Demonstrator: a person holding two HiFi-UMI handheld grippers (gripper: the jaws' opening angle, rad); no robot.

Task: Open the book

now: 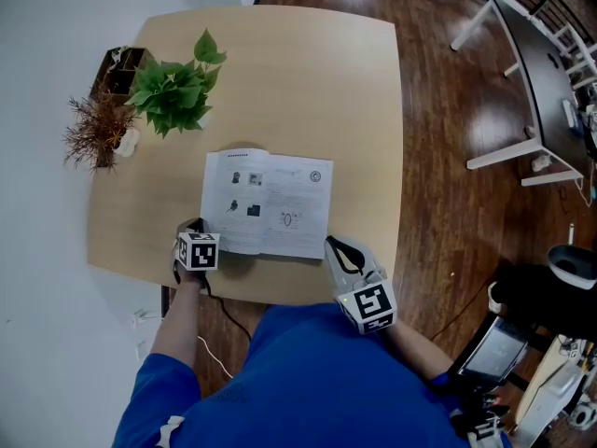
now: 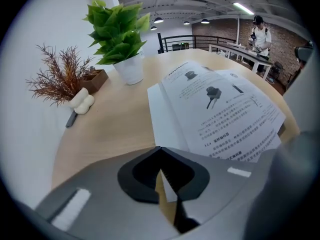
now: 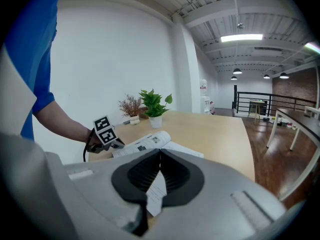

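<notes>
The pale wooden desk [image 1: 354, 110] stands on a dark plank floor. An open book [image 1: 270, 203] lies flat at the desk's 6 o'clock edge. The left claw [image 2: 160, 151] is pressed together at the book's 7 o'clock corner. The right claw [image 3: 160, 151] is clamped on the page at the book's 5 o'clock corner. A potted plant [image 1: 177, 91] sits at 10 o'clock.

Loft-style office (open plan), long desks [image 1: 534, 68], brick wall [image 2: 287, 36], ceiling strip lights [image 3: 241, 37], wooden floor [image 1: 448, 110]
</notes>
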